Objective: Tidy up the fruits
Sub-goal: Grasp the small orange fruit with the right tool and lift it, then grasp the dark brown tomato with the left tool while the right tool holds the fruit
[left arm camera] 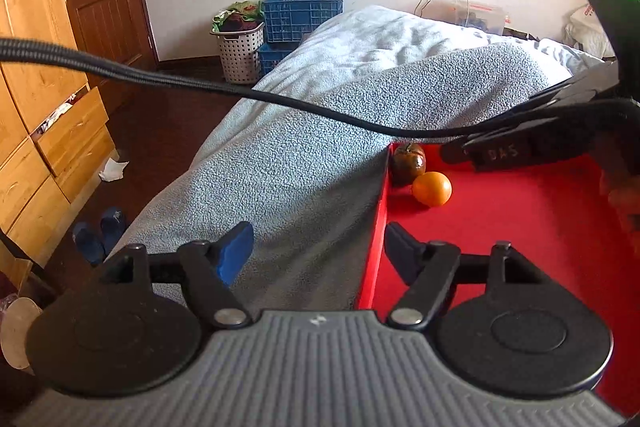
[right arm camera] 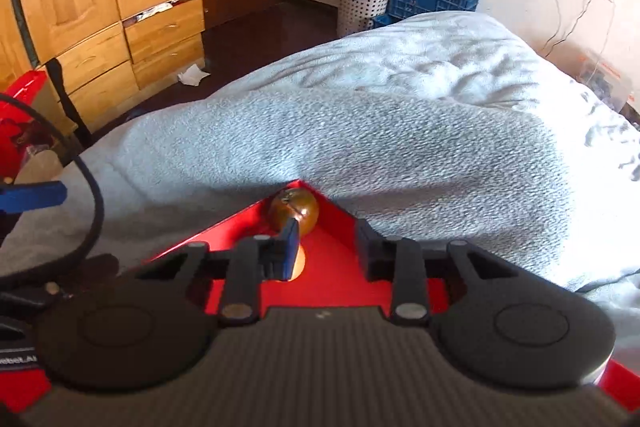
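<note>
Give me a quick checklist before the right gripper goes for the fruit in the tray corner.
1. Right gripper open: ok.
2. Right gripper holds nothing: ok.
3. Orange and dark tomato both lie in the red tray, at its corner: ok.
4. Orange centred between the right fingers: not ok, it is half hidden behind the blue-padded one.
5. Left gripper open and away from the fruit: ok.
6. Black cable free of the fruit: cannot tell.

An orange (left arm camera: 431, 188) and a dark tomato (left arm camera: 408, 163) sit touching in the red tray's (left arm camera: 520, 223) corner.
</note>
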Demonstrator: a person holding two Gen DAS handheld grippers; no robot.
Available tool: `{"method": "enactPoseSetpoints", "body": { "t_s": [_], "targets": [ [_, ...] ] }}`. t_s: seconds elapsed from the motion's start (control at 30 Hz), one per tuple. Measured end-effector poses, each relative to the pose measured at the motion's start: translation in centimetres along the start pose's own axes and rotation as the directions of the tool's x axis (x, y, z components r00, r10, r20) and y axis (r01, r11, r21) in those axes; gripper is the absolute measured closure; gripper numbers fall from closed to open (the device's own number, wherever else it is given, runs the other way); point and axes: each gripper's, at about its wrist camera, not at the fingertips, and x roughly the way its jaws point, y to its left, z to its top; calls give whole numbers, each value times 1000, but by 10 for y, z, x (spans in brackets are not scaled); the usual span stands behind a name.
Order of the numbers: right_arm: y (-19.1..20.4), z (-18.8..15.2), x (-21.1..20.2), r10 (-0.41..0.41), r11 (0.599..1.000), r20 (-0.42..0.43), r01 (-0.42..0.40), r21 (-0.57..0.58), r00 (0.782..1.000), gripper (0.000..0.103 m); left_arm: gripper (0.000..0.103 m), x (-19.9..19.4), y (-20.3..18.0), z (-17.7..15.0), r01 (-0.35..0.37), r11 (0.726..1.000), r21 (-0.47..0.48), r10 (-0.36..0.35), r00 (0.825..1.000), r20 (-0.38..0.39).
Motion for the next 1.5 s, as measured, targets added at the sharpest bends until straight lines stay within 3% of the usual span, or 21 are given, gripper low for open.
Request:
{"method": "enactPoseSetpoints", "body": {
  "t_s": [0.1,0.17,0.27,0.3,0.37,0.53,0.73,0.83,1.0,1.07,1.2,1.3,1.33,1.37,1.43,1.5],
  "targets": [
    [22,-2,23,-16,998,-62,11,-65,998,53,27,-2,3,-2,1,1000,-7,-1,1000,-1],
    [29,-5,37,-4,998,-114,-3,-57,993,52,27,-4,2,-4,3,1000,7,-3,1000,-1],
    [28,-9,43,-11,999,-95,7,-40,995,57,27,-1,0,-6,0,1000,25,0,1000,-6],
    [24,-9,42,-12,1000,-93,11,-16,996,70,27,0,-2,-6,3,1000,26,-3,1000,-8],
    [17,-12,34,-11,1000,-84,11,-3,996,69,27,-1,-6,-4,2,999,53,-2,1000,11],
    [-14,-21,-29,-87,996,4,87,-2,996,69,27,4,-39,12,-68,986,152,54,994,96],
    [-96,-49,-118,-222,954,122,190,231,967,69,27,57,-121,30,-132,933,335,94,987,128],
    [-112,-66,-145,-251,940,136,208,269,958,69,30,89,-139,33,-127,926,354,103,991,87],
    [-112,-83,-162,-250,937,141,202,284,958,69,34,126,-145,31,-135,940,315,138,990,12],
    [-106,-82,-162,-240,942,147,193,275,960,69,41,128,-144,34,-105,953,286,113,994,-11],
    [-95,-73,-160,-222,949,163,174,263,961,69,40,125,-141,37,-59,967,246,67,997,-23],
    [-88,-70,-161,-208,954,172,160,253,963,69,38,122,-127,46,38,989,144,-34,999,-29],
    [-86,-69,-160,-203,956,173,157,248,964,69,32,128,-125,49,35,990,137,-30,999,-35],
    [-83,-68,-161,-198,958,171,153,243,965,69,31,142,-122,51,14,992,129,-6,998,-62],
    [-79,-67,-164,-189,961,176,146,234,966,69,31,153,-109,49,39,999,38,-33,990,-137],
    [-73,-68,-171,-184,964,194,138,225,964,69,30,141,-110,38,36,999,22,-33,991,-127]
  ]
}}
